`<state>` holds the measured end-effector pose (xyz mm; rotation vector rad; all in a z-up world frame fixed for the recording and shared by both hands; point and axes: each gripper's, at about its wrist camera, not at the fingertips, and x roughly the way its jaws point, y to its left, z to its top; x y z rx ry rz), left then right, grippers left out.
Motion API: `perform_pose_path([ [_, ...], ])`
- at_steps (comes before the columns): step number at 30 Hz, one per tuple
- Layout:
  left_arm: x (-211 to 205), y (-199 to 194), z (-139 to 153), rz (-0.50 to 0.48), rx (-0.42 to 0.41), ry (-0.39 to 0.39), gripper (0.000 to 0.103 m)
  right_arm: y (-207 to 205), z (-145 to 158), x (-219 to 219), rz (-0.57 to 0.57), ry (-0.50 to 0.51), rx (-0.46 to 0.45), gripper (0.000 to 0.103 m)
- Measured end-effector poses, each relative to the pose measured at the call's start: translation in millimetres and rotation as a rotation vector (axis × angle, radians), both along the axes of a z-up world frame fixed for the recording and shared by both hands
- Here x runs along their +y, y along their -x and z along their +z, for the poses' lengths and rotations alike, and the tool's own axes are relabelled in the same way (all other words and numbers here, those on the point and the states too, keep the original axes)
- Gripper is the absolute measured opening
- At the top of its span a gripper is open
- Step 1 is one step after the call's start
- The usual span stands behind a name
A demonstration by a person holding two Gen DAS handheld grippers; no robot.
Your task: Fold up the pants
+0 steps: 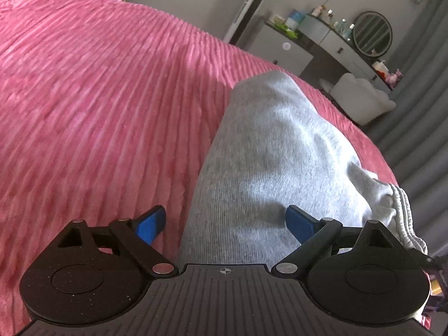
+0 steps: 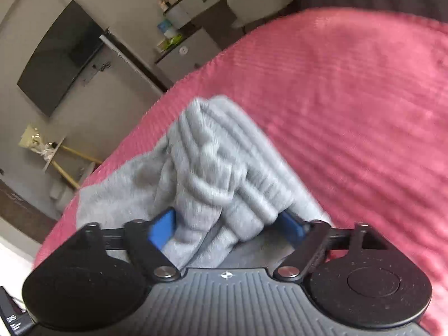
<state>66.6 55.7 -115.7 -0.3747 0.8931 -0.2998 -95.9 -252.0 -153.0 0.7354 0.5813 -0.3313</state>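
A pink ribbed bedspread is covering the bed, with daylight falling across it. Beyond it, a grey dresser carrying bottles and a round mirror is standing against the wall, beside grey curtains. A dark wall-mounted screen is hanging on the pale wall.

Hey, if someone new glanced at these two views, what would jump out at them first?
The ribbed pink bedspread fills most of both views. On it lie the grey pants, running forward between the open fingers of the left gripper. At the right gripper, their ribbed waistband bunches between the open blue fingers.
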Motion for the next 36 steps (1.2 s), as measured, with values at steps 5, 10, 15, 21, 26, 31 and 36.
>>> perform_pose_path([
  [5, -4.6, -6.4, 0.2, -0.059, 0.032, 0.046, 0.096, 17.2, 22.4, 3.4, -0.011, 0.189, 0.044, 0.097],
  [10, -14.3, -9.2, 1.4, -0.113, 0.023, -0.001, 0.096, 4.9, 50.7, 5.7, 0.06, 0.272, 0.029, 0.097],
  [15, -17.2, -15.0, -4.2, -0.16, 0.022, -0.032, 0.096, -44.4, 52.5, -4.2, 0.232, 0.346, 0.124, 0.097],
  [21, -24.7, -27.6, -6.2, -0.221, 0.021, -0.042, 0.098, -80.9, 18.4, -39.6, 0.377, 0.24, 0.206, 0.097],
  [26, -29.1, -42.5, -12.3, -0.259, 0.051, -0.005, 0.101, -108.7, -26.0, -82.5, 0.503, -0.101, 0.192, 0.098],
  [31, -44.8, -55.4, -16.1, -0.288, 0.056, 0.023, 0.103, -116.6, -35.1, -84.0, 0.643, -0.147, 0.119, 0.098],
  [36, -55.1, -72.5, -19.9, -0.361, 0.063, 0.0, 0.103, -121.6, -41.6, -66.0, 0.751, -0.108, 0.078, 0.098],
])
